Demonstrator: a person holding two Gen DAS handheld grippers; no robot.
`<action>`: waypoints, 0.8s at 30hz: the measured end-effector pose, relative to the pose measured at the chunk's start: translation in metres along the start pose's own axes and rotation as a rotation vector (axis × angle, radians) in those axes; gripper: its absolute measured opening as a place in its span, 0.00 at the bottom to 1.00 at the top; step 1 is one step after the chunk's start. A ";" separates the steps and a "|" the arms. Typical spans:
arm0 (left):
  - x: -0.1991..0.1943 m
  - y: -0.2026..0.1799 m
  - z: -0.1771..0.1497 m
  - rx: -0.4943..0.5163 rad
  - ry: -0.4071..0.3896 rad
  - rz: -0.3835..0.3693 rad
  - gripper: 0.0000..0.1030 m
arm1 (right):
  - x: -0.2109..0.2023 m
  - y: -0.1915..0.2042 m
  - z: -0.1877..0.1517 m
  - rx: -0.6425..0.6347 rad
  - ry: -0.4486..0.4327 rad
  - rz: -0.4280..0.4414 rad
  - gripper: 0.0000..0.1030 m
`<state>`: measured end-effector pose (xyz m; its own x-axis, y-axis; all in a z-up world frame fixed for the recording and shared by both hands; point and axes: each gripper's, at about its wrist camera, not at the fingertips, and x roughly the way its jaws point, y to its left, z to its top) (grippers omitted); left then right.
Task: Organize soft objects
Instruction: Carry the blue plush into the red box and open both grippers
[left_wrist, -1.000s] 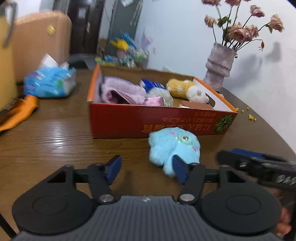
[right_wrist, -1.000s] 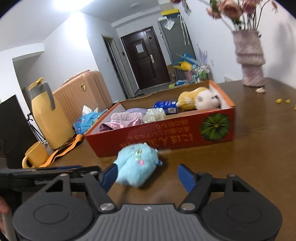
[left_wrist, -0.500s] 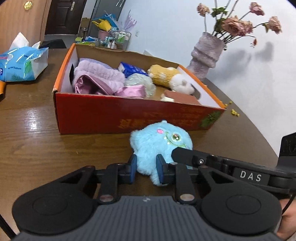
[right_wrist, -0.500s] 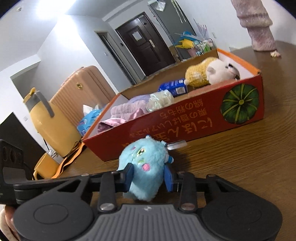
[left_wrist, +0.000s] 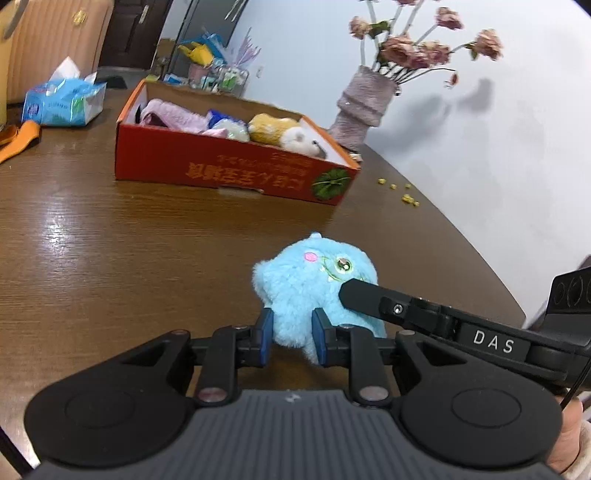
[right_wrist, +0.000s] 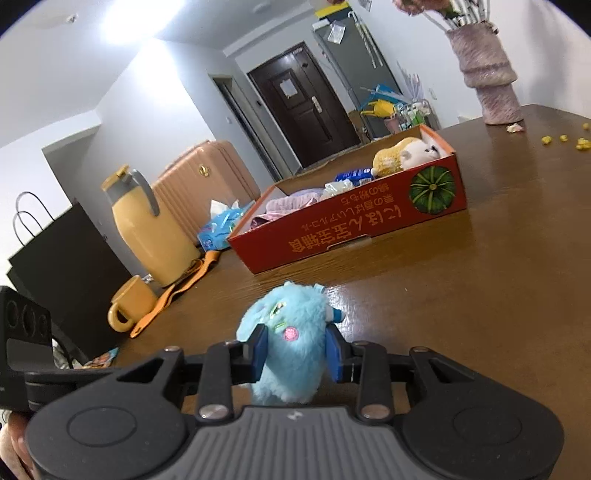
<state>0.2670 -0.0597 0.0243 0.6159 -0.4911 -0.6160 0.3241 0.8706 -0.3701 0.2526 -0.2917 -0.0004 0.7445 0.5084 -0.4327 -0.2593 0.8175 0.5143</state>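
Brown wooden table (left_wrist: 110, 258), and the left gripper (left_wrist: 291, 332) is pinched onto the low end of the blue plush toy (left_wrist: 314, 291), with the right gripper (right_wrist: 295, 350) clamped across its middle; red box (left_wrist: 221, 173) sits well ahead of both, slightly left, so it's a forward carry

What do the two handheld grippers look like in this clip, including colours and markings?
Both are matte black plastic: a ribbed grey-black body, two round discs, and black linkages ending in fingers with blue pads, on the left gripper and the right gripper alike. Seen from the left wrist camera, the right gripper's side bears white "DAS" lettering.
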 end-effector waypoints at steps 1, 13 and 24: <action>-0.004 -0.005 -0.002 0.010 -0.007 -0.001 0.22 | -0.007 0.001 -0.003 0.002 -0.011 0.001 0.31; 0.008 -0.045 0.055 0.113 -0.092 -0.087 0.22 | -0.046 -0.006 0.043 -0.056 -0.151 -0.043 0.31; 0.126 -0.016 0.214 0.093 -0.115 -0.103 0.22 | 0.065 -0.031 0.217 -0.222 -0.154 -0.124 0.31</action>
<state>0.4929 -0.1292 0.1017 0.6520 -0.5764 -0.4926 0.4514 0.8171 -0.3586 0.4428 -0.3432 0.1162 0.8591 0.3680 -0.3559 -0.2764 0.9186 0.2825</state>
